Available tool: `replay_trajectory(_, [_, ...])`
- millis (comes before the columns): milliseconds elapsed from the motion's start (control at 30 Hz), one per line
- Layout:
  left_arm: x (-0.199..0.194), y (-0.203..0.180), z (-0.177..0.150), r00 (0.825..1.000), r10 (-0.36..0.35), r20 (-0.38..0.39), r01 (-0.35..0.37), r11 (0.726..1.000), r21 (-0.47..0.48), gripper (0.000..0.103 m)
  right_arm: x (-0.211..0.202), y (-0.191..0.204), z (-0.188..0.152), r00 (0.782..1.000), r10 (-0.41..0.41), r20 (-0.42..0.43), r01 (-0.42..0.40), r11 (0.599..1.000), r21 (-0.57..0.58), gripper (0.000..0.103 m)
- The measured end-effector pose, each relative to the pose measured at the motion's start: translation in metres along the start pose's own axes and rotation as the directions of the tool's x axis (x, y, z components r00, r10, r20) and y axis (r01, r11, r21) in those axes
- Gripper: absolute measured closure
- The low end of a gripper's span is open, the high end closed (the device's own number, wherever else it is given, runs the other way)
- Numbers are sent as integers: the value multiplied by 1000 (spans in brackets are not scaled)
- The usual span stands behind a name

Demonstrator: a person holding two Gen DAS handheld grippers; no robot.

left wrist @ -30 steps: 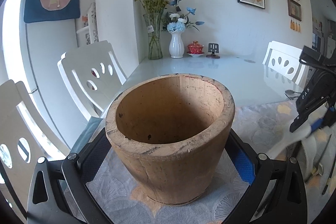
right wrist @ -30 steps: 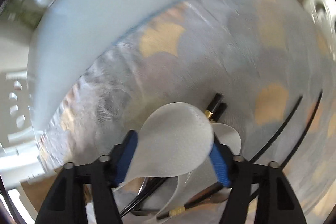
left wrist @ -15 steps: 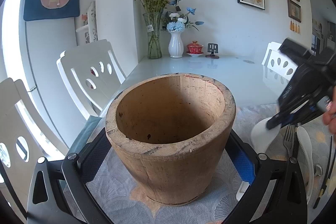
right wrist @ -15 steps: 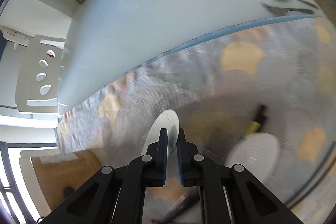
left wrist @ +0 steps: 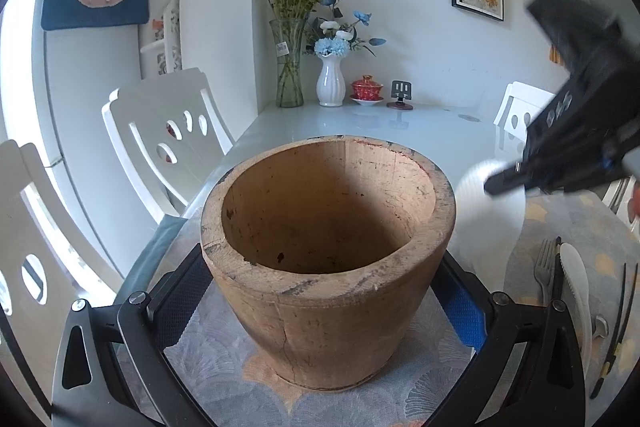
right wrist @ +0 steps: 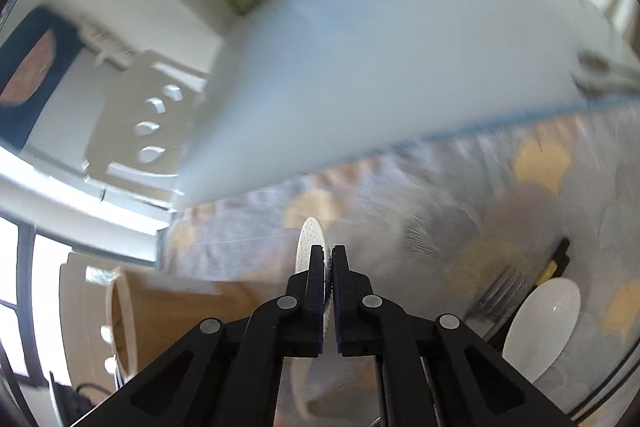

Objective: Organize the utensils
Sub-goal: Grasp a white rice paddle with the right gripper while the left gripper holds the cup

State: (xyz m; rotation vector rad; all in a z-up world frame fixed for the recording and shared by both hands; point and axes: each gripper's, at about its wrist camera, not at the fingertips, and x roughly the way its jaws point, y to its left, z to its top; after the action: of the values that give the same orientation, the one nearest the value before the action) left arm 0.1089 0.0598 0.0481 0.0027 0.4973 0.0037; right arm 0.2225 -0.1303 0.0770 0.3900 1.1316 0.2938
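A worn wooden pot [left wrist: 328, 267] stands on the patterned mat [left wrist: 224, 363], between the fingers of my left gripper [left wrist: 320, 311], whose pads rest against its sides. My right gripper [right wrist: 329, 255] has just been closing and is shut on a white dimpled rice paddle [right wrist: 310, 239], held edge-on above the mat. In the left wrist view the right gripper [left wrist: 500, 183] hovers just right of the pot's rim with the blurred paddle [left wrist: 492, 215] hanging below it. A fork [left wrist: 544, 267], a second white paddle [left wrist: 576, 291] and black chopsticks [left wrist: 616, 327] lie on the mat to the right.
The glossy white table [left wrist: 360, 127] runs back to the wall, where a glass vase [left wrist: 289, 67], a white vase [left wrist: 330, 85] and a red lidded cup [left wrist: 366, 89] stand. White chairs [left wrist: 168, 131] line the left side. More cutlery [right wrist: 600, 67] lies past the mat.
The right gripper closed on the white paddle, lifted it off the pile of utensils and carried it up and toward the pot, rolling as it went. The left gripper and pot stayed put.
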Motion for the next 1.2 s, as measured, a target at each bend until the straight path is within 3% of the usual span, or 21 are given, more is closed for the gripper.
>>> replay_trajectory(200, [1, 1, 0, 1000, -10, -5, 10, 1000, -9, 0, -41, 48, -5, 995, -2, 101, 22, 981, -191, 100])
replay_trajectory(433, [1, 1, 0, 1000, -10, -5, 10, 1000, -9, 0, -93, 77, -7, 966, 18, 258, 56, 960, -275, 100])
replay_trajectory(667, [1, 2, 1, 1000, -10, -4, 10, 1000, -9, 0, -158, 121, -7, 890, 123, 438, 40, 938, -343, 100])
replay_trajectory(900, [1, 2, 1, 1000, -10, -3, 10, 1000, -10, 0, -183, 158, -12, 816, 264, 513, -26, 905, -425, 100])
replay_trajectory(1067, [1, 2, 1, 1000, -11, -3, 11, 1000, -11, 0, -166, 175, -21, 804, 329, 496, -61, 875, -481, 100])
replay_trajectory(1200, [0, 2, 1, 1000, -12, -2, 12, 1000, -13, 0, -144, 187, -31, 820, 305, 484, -8, 852, -523, 100])
